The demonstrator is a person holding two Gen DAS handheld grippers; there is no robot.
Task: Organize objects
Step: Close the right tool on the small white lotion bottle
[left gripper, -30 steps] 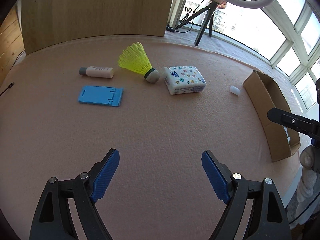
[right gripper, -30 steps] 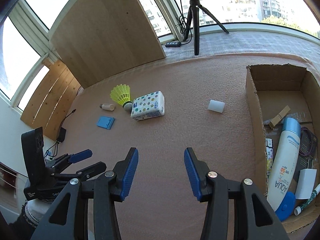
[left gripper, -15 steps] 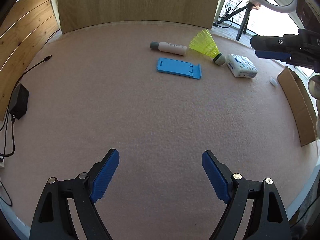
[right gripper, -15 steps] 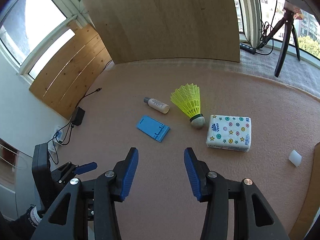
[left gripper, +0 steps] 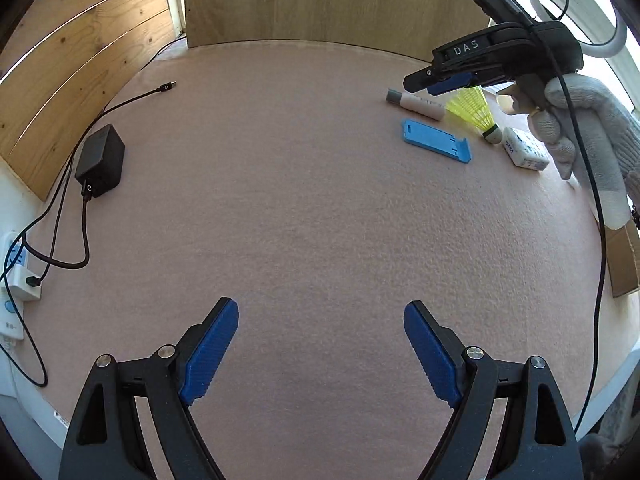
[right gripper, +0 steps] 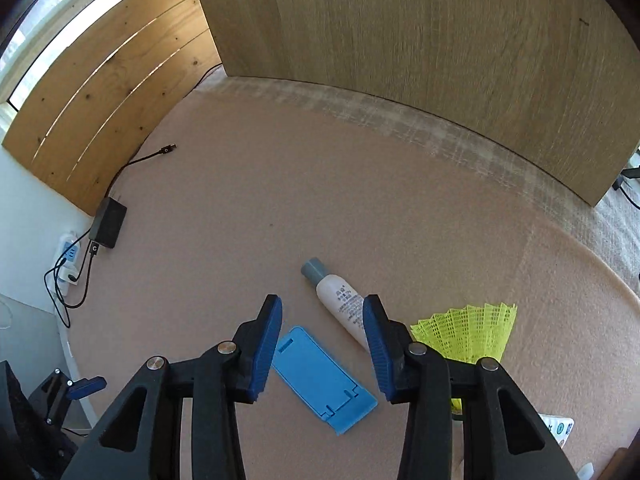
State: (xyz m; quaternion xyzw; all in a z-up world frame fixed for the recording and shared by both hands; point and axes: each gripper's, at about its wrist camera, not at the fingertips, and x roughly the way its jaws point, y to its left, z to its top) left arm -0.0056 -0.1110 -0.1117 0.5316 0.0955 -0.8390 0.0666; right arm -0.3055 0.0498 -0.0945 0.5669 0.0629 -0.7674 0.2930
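On the pink felt lie a small white bottle with a grey cap [right gripper: 340,300], a blue phone stand [right gripper: 324,376], a yellow shuttlecock [right gripper: 472,332] and a patterned tissue pack [right gripper: 558,428]. My right gripper [right gripper: 322,320] hovers over the bottle and the stand. Its jaws are closing, with nothing pressed between the pads. In the left wrist view a gloved hand [left gripper: 580,120] holds that gripper [left gripper: 440,80] above the bottle [left gripper: 416,104] and the stand [left gripper: 436,142]. My left gripper [left gripper: 320,320] is open over bare felt, well away from the objects.
A black power adapter [left gripper: 100,160] with its cable lies at the felt's left edge, beside a white power strip [left gripper: 16,276]. Wooden panels [right gripper: 400,40] wall the far side. A cardboard box edge [left gripper: 622,256] shows at the right.
The right gripper has swung left from beside the cardboard box to above the bottle and stand, and its jaws have narrowed. The left gripper has moved left, away from the objects, still open.
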